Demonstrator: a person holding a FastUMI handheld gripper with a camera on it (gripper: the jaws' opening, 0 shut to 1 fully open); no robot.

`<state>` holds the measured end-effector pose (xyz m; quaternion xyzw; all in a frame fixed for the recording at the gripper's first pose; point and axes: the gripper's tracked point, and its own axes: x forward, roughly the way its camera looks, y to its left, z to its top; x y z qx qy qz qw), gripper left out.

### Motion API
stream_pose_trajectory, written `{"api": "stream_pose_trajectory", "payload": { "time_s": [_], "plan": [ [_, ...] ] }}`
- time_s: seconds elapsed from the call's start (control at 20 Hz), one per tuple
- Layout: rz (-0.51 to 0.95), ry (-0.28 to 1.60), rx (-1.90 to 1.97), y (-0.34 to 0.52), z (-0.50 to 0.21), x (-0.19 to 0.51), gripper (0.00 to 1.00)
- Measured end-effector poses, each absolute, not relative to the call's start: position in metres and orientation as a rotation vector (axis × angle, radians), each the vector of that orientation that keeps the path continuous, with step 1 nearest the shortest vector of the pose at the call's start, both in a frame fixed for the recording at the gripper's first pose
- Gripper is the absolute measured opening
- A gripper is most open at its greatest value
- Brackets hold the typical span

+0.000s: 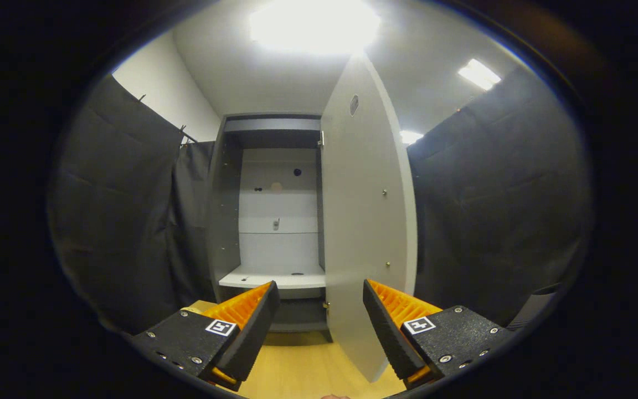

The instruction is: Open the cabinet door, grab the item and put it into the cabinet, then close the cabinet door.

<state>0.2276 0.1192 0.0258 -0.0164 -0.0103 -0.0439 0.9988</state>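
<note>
Cabinet (263, 166) standing upright against the back of the booth, grey, tall and narrow, its door (366, 221) swung out toward the viewer on hinges along the right side of the opening. The door's free edge reaches forward and ends between the 2 fingers of the gripper (322, 327), nearer the right finger; whether it touches that finger cannot be told. The jaws are spread wide apart and nothing is pressed between them. Open room lies to the left of the door: the whole cabinet mouth is unobstructed straight ahead, between and beyond the fingers. To the right of the door, the gap to the dark cloth wall (496, 210) is narrow.

Inside the cabinet, 1 pale shelf (272, 277) sits low, just beyond the left finger, with a small dark spot on its surface that is too small to identify. The back panel (277, 210) above it carries a few small holes and a small fitting. No larger object can be made out on the shelf. A lower, darker compartment (299, 313) shows beneath the shelf, between the fingers.

Light wooden floor (308, 366) extends from the cabinet base toward the gripper. Dark cloth also hangs on the left side (119, 221), close beside the cabinet. The item to be stored cannot be located from this view.
</note>
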Motion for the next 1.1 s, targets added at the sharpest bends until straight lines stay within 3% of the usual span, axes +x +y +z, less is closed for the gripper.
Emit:
{"api": "stream_pose_trajectory", "payload": {
  "time_s": [1.1],
  "plan": [
    [0.143, 0.261, 0.075, 0.288, -0.19, 0.236, 0.93]
  ]
}}
